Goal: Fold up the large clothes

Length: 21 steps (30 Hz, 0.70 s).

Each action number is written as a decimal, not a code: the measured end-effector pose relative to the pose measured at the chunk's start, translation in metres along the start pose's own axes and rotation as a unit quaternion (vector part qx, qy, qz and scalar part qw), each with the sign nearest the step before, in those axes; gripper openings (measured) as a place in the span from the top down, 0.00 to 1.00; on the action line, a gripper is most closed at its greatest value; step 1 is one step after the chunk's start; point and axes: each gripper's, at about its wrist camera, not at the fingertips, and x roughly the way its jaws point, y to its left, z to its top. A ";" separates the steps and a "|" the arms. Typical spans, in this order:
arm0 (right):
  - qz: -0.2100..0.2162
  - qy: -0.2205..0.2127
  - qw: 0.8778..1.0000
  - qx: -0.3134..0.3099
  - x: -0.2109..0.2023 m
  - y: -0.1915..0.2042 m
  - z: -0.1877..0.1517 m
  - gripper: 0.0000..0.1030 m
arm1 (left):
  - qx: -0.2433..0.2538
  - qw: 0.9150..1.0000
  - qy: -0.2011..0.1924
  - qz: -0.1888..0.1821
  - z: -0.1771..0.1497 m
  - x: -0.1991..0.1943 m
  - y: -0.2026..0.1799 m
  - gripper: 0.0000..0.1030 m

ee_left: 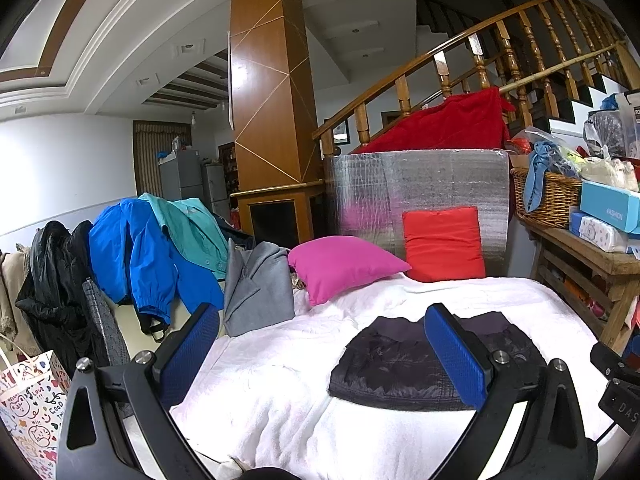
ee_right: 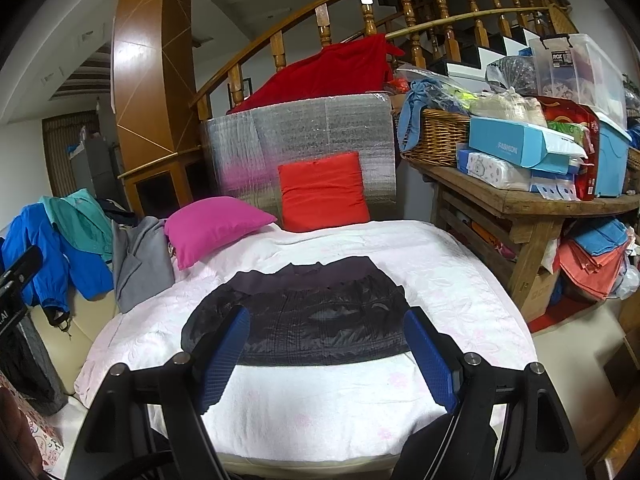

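A white quilted bed [ee_right: 320, 408] fills the near scene, with a blue jacket [ee_left: 132, 252] draped far left. Centred on it lies the dark puffer jacket [ee_right: 296, 316], seemingly folded. The left gripper [ee_left: 324, 356] and right gripper [ee_right: 326, 356] hover spread and empty, so the next move is probably fetching another garment.

My left gripper [ee_left: 326, 354] above the white bed cover [ee_left: 288, 392], jaws wide apart and empty, folded dark jacket [ee_left: 384, 368] behind the right jaw, magenta pillow [ee_left: 340, 266] beyond it, grey garment [ee_left: 256, 288] left of that pillow.
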 end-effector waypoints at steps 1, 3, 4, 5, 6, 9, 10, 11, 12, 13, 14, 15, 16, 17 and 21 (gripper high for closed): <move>0.000 0.001 1.000 0.000 0.001 0.000 0.000 0.20 | -0.001 1.000 0.000 0.000 0.000 0.000 0.000 0.01; 0.000 0.001 1.000 0.000 0.001 0.000 0.000 0.20 | -0.002 1.000 0.001 0.001 -0.001 0.001 0.001 0.01; 0.001 0.002 1.000 0.000 0.002 0.000 0.000 0.20 | -0.002 1.000 0.001 0.001 -0.001 0.001 0.000 0.01; 0.000 0.002 1.000 -0.001 0.002 0.000 0.000 0.20 | -0.002 1.000 0.002 0.001 -0.001 0.002 0.000 0.01; 0.001 0.002 1.000 -0.001 0.002 0.000 0.000 0.20 | -0.002 1.000 0.003 0.000 -0.002 0.003 0.000 0.01; 0.000 0.002 1.000 -0.006 0.006 0.001 0.001 0.20 | -0.001 1.000 0.005 -0.001 -0.003 0.006 -0.002 0.01; -0.001 0.002 1.000 -0.009 0.007 0.002 0.002 0.20 | -0.002 1.000 0.006 -0.001 -0.003 0.007 -0.002 0.01; -0.002 0.002 1.000 -0.010 0.008 0.003 0.002 0.20 | -0.003 1.000 0.008 -0.002 -0.003 0.009 -0.002 0.01; -0.003 0.001 1.000 -0.011 0.009 0.003 0.003 0.20 | -0.003 1.000 0.011 -0.003 -0.004 0.011 -0.002 0.01; -0.002 0.002 1.000 -0.011 0.012 0.003 0.005 0.20 | -0.003 1.000 0.013 -0.003 -0.004 0.014 -0.002 0.01; -0.004 0.002 1.000 -0.012 0.014 0.003 0.005 0.20 | -0.003 1.000 0.016 -0.003 -0.005 0.016 -0.003 0.01; -0.005 0.003 1.000 -0.012 0.017 0.003 0.006 0.20 | -0.004 1.000 0.019 -0.005 -0.005 0.019 -0.003 0.01; -0.005 0.004 1.000 -0.013 0.019 0.003 0.006 0.20 | -0.004 1.000 0.022 -0.006 -0.006 0.022 -0.004 0.01; -0.006 0.006 1.000 -0.013 0.022 0.002 0.006 0.20 | -0.004 1.000 0.024 -0.007 -0.007 0.024 -0.004 0.01; -0.011 0.015 1.000 -0.018 0.036 0.003 0.007 0.20 | 0.003 0.999 0.032 -0.009 -0.008 0.036 -0.010 0.01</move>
